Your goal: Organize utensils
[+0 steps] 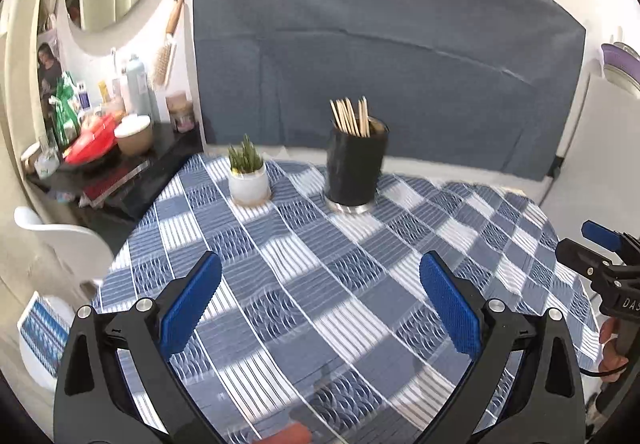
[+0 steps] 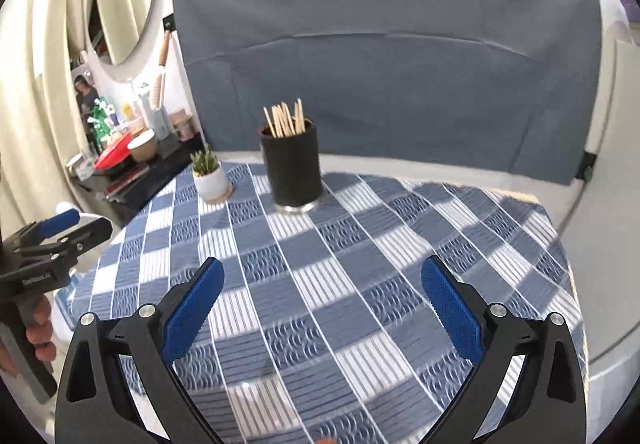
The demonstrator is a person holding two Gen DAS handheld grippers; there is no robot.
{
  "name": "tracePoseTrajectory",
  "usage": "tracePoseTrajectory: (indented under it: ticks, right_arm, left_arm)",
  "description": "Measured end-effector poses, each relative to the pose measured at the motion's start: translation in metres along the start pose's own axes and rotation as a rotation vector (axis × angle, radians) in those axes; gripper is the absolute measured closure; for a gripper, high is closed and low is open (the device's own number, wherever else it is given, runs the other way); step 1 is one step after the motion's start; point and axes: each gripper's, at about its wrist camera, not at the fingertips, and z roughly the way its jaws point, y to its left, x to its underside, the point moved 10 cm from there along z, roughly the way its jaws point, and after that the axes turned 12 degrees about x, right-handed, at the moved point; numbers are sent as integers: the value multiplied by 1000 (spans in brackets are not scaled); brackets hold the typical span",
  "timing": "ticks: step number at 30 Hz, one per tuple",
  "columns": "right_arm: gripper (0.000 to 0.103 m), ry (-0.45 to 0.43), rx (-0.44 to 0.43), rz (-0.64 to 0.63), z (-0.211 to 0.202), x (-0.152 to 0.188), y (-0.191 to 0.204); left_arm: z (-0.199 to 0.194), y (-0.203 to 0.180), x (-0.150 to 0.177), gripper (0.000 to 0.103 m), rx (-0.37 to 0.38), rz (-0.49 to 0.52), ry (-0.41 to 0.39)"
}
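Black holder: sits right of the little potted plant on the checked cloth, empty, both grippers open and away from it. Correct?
Not quite: the black holder is not empty. The left wrist view shows a bundle of wooden sticks standing in it. The rest holds: it sits right of the potted plant on the checked cloth, with the left gripper and right gripper open and away from it.

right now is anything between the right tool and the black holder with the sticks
Nothing visible. The right tool hangs open over bare checked tablecloth, and the black holder stands straight ahead at the far edge. The small potted plant sits left of the holder, off the path.
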Motion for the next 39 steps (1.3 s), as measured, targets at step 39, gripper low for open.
tracePoseTrajectory:
  ticks: [39]
  right_arm:
    - [8, -44, 27, 2, -60, 40, -29]
  left_arm:
    - [-59, -55, 49, 6, -73, -32, -2]
